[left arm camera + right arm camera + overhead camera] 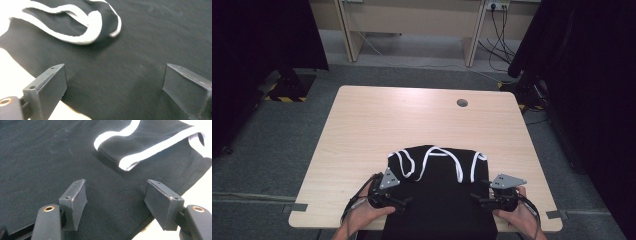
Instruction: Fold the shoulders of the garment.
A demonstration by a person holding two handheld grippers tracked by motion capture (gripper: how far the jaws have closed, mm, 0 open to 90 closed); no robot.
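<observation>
A black garment [439, 195] with white trim [432, 152] lies folded at the near middle of the wooden table [377, 125], its lower part hanging over the front edge. My left gripper [404, 201] sits at the garment's left side, jaws wide apart over the black cloth [120, 75], gripping nothing. My right gripper [477, 199] sits at the garment's right side, jaws apart above the cloth [50, 157] with nothing pinched. White-edged folds [82, 37] [140, 155] lie beyond the jaws.
The table has a round cable hole [462, 103] near its far right. Dark curtains stand at both sides, a wooden desk frame [412, 25] is at the back, and cables [502, 35] trail on the grey floor.
</observation>
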